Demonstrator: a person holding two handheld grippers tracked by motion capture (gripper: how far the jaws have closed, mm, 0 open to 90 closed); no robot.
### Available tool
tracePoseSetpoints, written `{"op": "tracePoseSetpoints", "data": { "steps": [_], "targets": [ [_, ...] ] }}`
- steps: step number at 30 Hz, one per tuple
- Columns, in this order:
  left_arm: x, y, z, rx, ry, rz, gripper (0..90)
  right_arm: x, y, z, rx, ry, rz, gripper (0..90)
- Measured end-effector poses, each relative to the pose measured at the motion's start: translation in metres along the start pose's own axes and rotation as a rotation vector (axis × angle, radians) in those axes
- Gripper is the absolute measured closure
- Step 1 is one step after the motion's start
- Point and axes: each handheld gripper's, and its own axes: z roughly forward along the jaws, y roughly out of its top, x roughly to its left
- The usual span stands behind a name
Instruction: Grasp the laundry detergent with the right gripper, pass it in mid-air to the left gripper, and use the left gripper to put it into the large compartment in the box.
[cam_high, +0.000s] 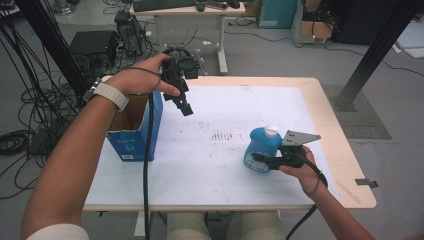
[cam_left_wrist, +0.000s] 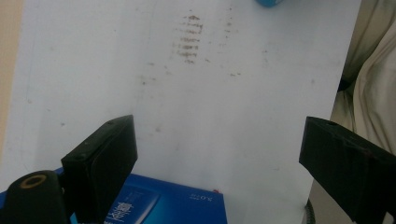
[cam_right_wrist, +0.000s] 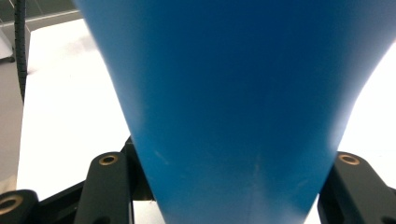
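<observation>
The blue bottle (cam_high: 261, 149) with its white cap (cam_high: 271, 131) stands on the white worktop (cam_high: 220, 165), at its right, near side. My right claw (cam_high: 259, 159) pinches it low on the body, a jaw on each side of it in the right gripper view. My left claw (cam_high: 185, 106) hangs spread and empty over the far left, just beside the open blue box (cam_high: 134, 135). I judge the grip done; lifting the bottle and carrying it left to the box is what remains.
</observation>
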Motion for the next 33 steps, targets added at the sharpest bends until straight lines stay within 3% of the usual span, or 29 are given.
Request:
{"op": "tracePoseSetpoints", "data": {
  "steps": [13,15,20,33],
  "targets": [
    [-0.002,0.0,-0.001,0.003,0.006,0.0,11.6,0.0,0.0,0.0,-0.002,0.0,-0.005,42.2],
    [-0.003,0.0,-0.002,0.001,0.006,-0.002,11.6,-0.003,0.0,0.001,-0.011,0.0,-0.048,42.2],
    [-0.004,0.0,-0.002,0.012,0.011,-0.002,11.3,-0.003,0.001,0.0,-0.002,0.004,-0.051,42.5],
    [-0.017,0.001,-0.014,0.007,0.04,-0.005,9.6,-0.004,0.012,-0.007,-0.015,0.017,-0.064,42.7]
  ]
}}
